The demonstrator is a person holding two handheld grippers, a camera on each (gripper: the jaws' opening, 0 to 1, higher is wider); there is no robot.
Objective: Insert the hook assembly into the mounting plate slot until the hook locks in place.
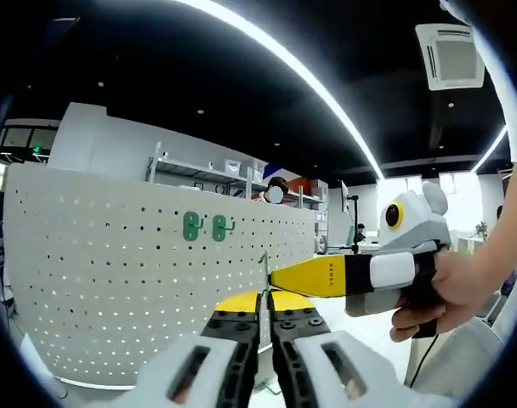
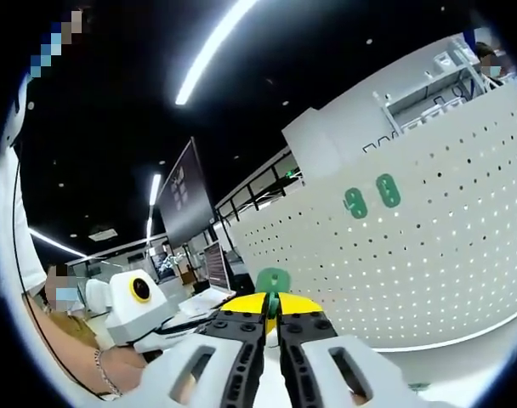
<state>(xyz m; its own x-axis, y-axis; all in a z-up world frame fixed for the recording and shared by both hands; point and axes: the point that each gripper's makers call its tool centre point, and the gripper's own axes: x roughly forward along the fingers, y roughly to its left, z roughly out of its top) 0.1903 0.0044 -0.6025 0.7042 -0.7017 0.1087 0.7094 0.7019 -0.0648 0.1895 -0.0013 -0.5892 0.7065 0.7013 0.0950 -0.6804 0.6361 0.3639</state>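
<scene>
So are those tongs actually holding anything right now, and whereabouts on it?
Yes. The right tongs pinch a green hook by its lower end. The left tongs grip a thin metal piece by its bottom.

Pegboard (image 1: 139,280): stands upright ahead of both grippers.
Mounted hooks (image 1: 206,227): two, side by side on the pegboard face, upper middle.
Left gripper (image 1: 264,310): in front of the pegboard, below the mounted hooks.
Right gripper (image 1: 280,276): enters the left gripper view from the right, tip just above the left gripper's tip.
Hook assembly (image 2: 273,280): at the right gripper (image 2: 272,316) tip, before the pegboard (image 2: 428,246).
Shelving (image 1: 233,174): behind the pegboard.
</scene>
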